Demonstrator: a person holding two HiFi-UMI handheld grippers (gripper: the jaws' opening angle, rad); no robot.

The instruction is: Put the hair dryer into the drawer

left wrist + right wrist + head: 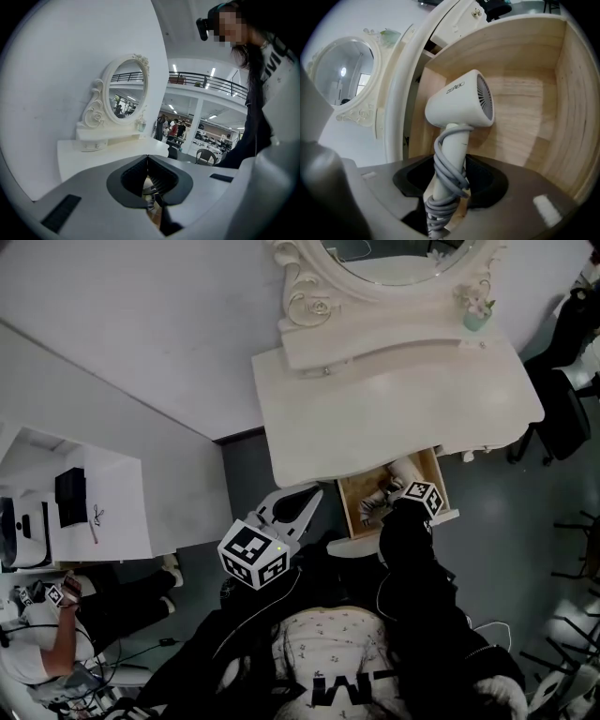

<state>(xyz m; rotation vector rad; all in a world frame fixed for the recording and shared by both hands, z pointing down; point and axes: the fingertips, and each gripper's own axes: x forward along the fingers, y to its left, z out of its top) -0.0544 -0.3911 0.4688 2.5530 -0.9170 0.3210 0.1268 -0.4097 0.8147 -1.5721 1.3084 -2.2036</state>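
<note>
At the white dressing table [394, 409], my right gripper [449, 190] has its jaws part-way apart and clamped on the handle of the white hair dryer [459, 105]. A grey cord [443, 201] is wound round that handle and runs down between the pads. The dryer stands upright in my grip inside the open wooden drawer [525, 89], which is pulled out from the table's front right side. Its grille faces the drawer's pale wood boards, and whether it touches the wood I cannot tell. From the head view, the right gripper [417, 495] reaches over the drawer [441, 470], with the dryer [378, 504] just inside the drawer's front edge. My left gripper [302, 502] hangs off the table's front left corner, clear of the tabletop, its jaws closed tip to tip on nothing. In its own view the left gripper [147, 161] points across the bare tabletop. At the table's back stand an oval mirror [129, 91] and a small flower pot [476, 310].
</note>
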